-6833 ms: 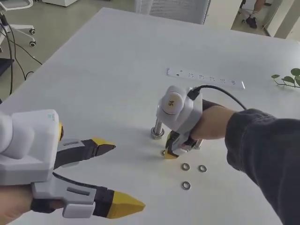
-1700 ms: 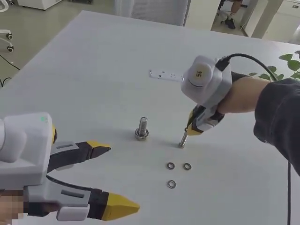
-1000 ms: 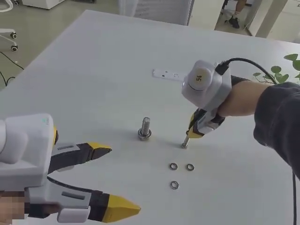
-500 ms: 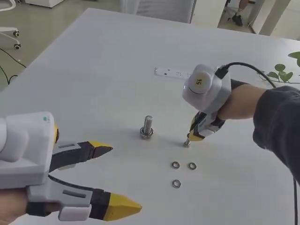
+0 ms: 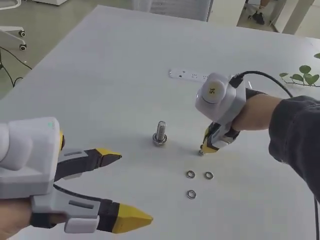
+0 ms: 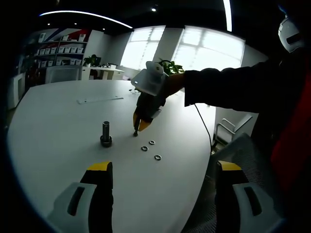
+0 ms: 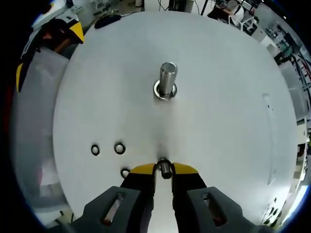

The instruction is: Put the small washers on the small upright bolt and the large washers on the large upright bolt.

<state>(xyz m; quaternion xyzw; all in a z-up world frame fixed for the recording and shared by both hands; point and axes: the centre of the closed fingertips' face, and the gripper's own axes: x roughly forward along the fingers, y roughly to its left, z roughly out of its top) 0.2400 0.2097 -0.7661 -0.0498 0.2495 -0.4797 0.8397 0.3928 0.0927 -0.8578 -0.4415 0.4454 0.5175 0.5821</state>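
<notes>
My right gripper [image 5: 208, 148] [image 7: 164, 171] is down over the small upright bolt [image 5: 201, 152]. Its jaws are shut on a small round metal piece [image 7: 164, 167], which looks like a small washer ringing the bolt's top. The large upright bolt [image 5: 160, 134] [image 7: 166, 77] stands to the left with a ring at its base. Three small washers [image 5: 190, 174] [image 5: 209, 175] [image 5: 191, 194] lie flat on the white table, just in front of the small bolt. My left gripper [image 5: 127, 187] [image 6: 164, 167] hovers open and holds nothing, near the table's front left.
A white power strip [image 5: 192, 76] lies behind the bolts on the table [image 5: 100, 75]. Green plant leaves [image 5: 305, 71] show at the right edge. Office chairs and floor lie beyond the table's far edge.
My right gripper has lifted from the table near the loose washers, swung over the small bolt, and come down around it. The left gripper has stayed put and open.
</notes>
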